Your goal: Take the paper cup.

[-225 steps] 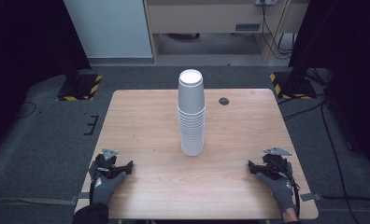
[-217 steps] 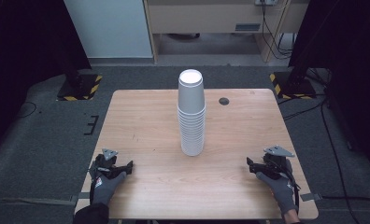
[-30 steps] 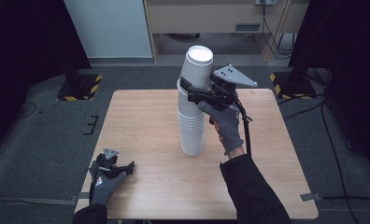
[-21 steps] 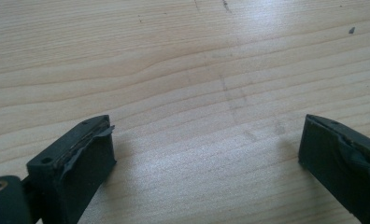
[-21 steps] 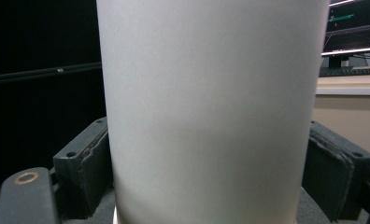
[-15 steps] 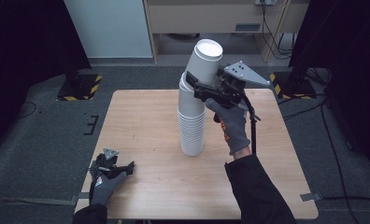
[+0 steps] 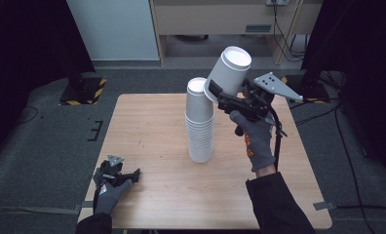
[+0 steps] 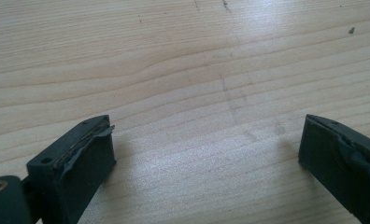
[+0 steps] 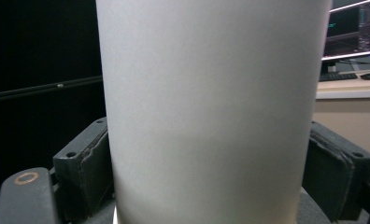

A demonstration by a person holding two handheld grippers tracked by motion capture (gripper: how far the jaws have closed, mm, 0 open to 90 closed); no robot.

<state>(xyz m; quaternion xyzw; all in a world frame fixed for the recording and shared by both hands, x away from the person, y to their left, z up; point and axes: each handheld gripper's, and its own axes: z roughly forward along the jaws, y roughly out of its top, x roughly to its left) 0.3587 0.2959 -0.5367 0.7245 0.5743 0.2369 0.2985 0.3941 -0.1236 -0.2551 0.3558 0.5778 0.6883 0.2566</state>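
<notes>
A tall stack of white paper cups (image 7: 200, 124) stands upside down in the middle of the wooden table (image 7: 147, 126). My right gripper (image 7: 221, 96) is raised above and to the right of the stack, shut on a single white cup (image 7: 227, 73) that is tilted and clear of the stack. In the right gripper view that cup (image 9: 211, 107) sits between both jaws. My left gripper (image 7: 127, 176) rests on the table near its front left corner. It is open, and bare wood (image 8: 202, 116) lies between its jaws.
A small dark round object lies on the table's far right part, behind the raised hand. Yellow-and-black striped stand feet (image 7: 86, 92) sit on the grey floor beyond the table's far corners. A desk with a monitor and keyboard (image 9: 351, 56) shows beyond the held cup.
My right gripper came from the table's front right edge to the top of the stack, closed on the top cup, and has lifted it up and right, tilting it off the stack.
</notes>
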